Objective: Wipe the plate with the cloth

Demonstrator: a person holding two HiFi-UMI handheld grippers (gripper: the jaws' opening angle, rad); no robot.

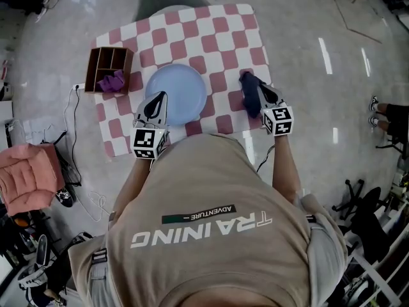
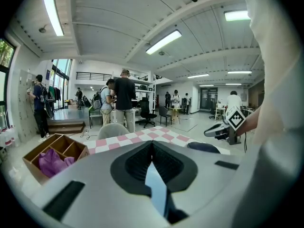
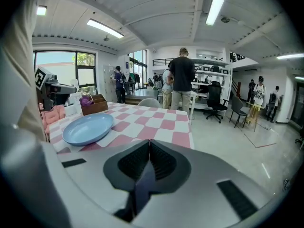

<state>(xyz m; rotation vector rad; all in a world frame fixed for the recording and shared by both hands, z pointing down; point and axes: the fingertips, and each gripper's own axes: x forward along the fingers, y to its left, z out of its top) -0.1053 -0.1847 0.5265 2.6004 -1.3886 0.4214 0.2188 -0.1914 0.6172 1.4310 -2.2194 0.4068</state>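
Plate pinched on your left, cloth bunched in your right, both at the pink-and-white checked worktop [image 1: 217, 27].
Your left gripper [image 1: 157, 101]: fingers [image 2: 135, 163] narrow, closed on the near-left rim of the round pale-blue plate [image 1: 179, 91], which lies flat mid-worktop. Your right gripper [image 1: 259, 96]: fingers [image 3: 164, 163] closed tight on the crumpled dark-blue cloth [image 1: 249, 98], which rests on the checks just right of the plate, apart from it. Far left corner: brown wooden compartment box [image 1: 91, 75], with a purple rag [image 1: 114, 82] in one compartment. People stand in the room beyond the worktop.
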